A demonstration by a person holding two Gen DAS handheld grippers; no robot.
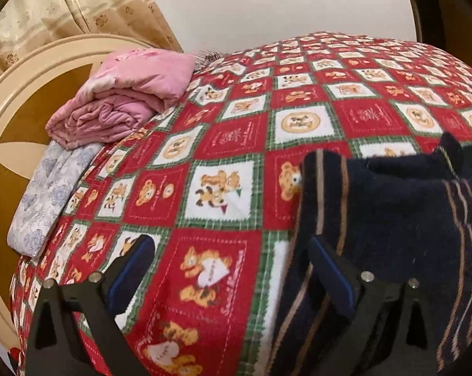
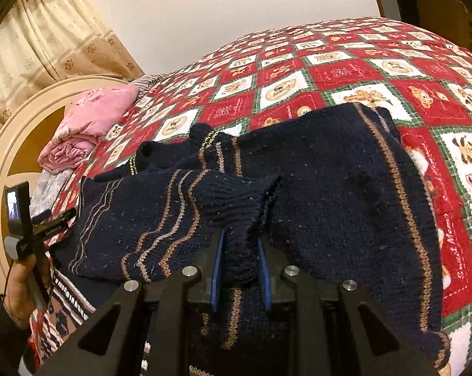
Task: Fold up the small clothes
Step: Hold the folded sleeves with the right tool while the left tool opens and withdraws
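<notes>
in my left view the left gripper (image 1: pixel 232 263) stands wide open and empty beside the navy sweater (image 1: pixel 392 228), tan-striped, rumpled on the teddy-bear bedspread (image 1: pixel 223 144). in my right view the right gripper (image 2: pixel 240 269) pinches the sweater's ribbed cuff (image 2: pixel 236 216), sleeve folded across the body.

Navy knit sweater (image 2: pixel 329 188) with tan and cream stripes; red, white and green checked bedspread (image 1: pixel 223 163) with teddy bears; pink folded quilt (image 1: pixel 123 100) at ten o'clock; cream floral curtain (image 1: pixel 63 9); black grippers, blue pads (image 2: pixel 217 269)
</notes>
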